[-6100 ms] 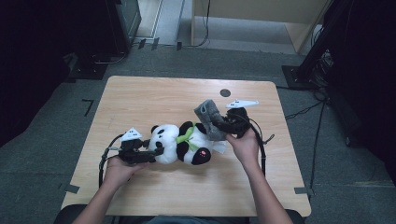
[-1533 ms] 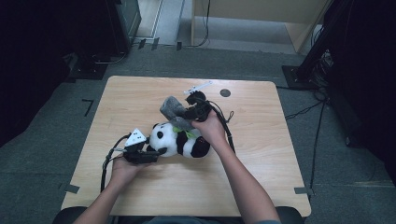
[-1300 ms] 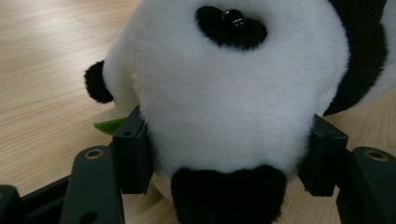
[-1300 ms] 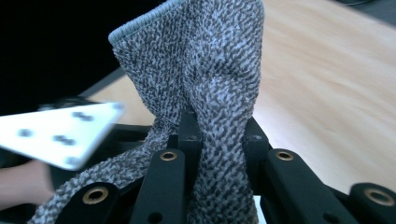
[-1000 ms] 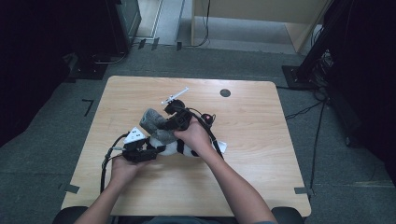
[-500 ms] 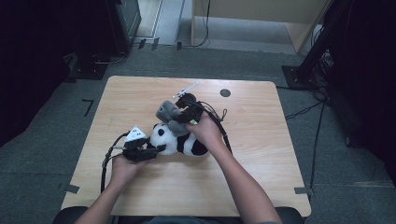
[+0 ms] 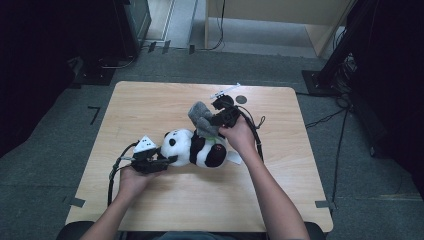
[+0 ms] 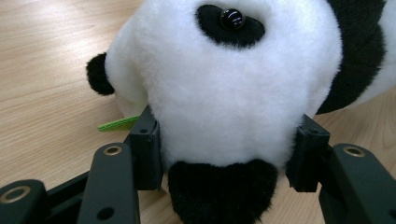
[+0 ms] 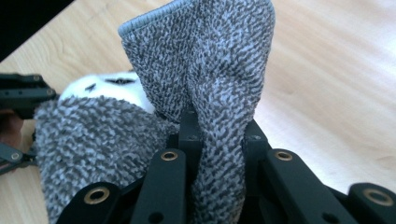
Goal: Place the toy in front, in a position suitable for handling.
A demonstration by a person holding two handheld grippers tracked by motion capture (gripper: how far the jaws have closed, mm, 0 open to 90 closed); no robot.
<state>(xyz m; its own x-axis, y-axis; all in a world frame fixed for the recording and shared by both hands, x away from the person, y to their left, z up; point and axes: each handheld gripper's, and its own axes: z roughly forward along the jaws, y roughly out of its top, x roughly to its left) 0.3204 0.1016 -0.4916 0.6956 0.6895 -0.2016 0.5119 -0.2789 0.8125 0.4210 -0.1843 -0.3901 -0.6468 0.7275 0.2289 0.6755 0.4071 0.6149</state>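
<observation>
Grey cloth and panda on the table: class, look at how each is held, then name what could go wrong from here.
1. The right hand-held gripper pinches only a narrow fold of the grey cloth; a hard wipe could pull the fold free.
2. The left hand-held gripper squeezes the soft head of the toy panda; plush gives, so the panda may twist or slip under the wiping.
3. The loose cloth end hangs over the panda's body and could snag on it.
</observation>
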